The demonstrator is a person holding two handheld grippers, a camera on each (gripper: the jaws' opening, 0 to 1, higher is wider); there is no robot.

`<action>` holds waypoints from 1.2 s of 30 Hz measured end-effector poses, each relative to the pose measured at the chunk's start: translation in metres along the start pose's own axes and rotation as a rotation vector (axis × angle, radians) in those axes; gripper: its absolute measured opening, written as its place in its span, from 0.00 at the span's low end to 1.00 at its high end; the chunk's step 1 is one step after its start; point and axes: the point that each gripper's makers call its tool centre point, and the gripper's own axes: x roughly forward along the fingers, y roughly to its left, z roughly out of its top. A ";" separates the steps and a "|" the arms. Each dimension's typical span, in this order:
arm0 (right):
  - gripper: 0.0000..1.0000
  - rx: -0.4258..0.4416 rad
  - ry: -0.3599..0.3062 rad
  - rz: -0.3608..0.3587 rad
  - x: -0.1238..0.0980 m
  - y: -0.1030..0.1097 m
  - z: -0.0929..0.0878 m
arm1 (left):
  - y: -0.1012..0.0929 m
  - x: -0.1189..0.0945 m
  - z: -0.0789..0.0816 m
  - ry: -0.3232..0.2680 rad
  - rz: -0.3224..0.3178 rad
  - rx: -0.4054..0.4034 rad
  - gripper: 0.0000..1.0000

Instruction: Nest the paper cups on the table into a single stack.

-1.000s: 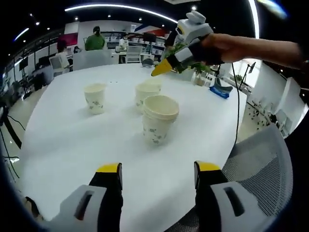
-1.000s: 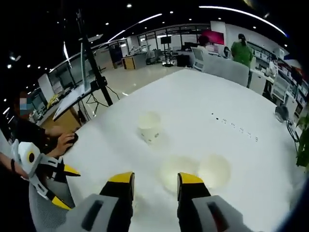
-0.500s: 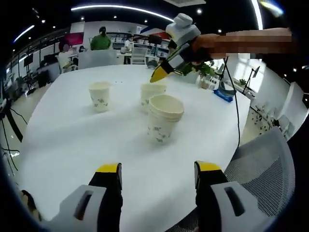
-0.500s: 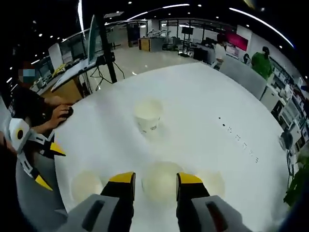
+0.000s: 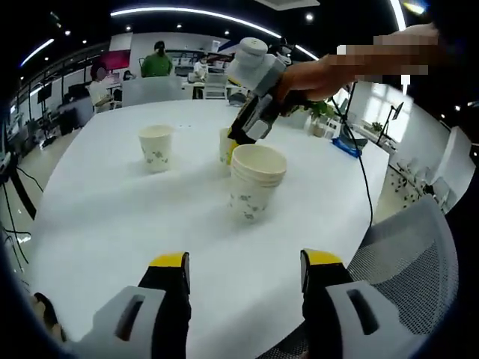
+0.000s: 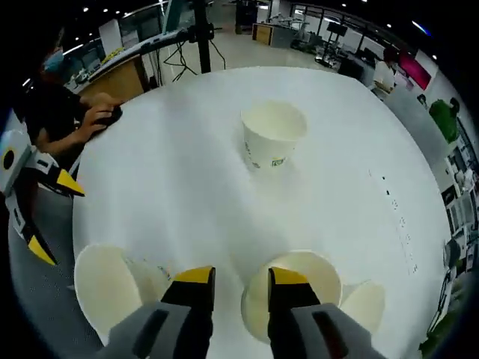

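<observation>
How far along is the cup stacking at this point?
Done: several cups sit nested in one stack. In hand: the right gripper, open, straddles the rim of a loose cup. Remaining: that cup and the far cup must join the stack.

I see three groups of cream paper cups with small green prints standing upright on the round white table (image 5: 112, 224). The nested stack of paper cups (image 5: 255, 182) sits nearest me. Just behind it stands a single paper cup (image 5: 225, 144), partly hidden. A lone paper cup (image 5: 156, 148) stands well apart to the left.
</observation>
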 end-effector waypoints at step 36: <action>0.00 -0.098 -0.189 -0.117 -0.085 0.004 0.033 | -0.001 0.000 0.003 -0.007 -0.003 0.032 0.59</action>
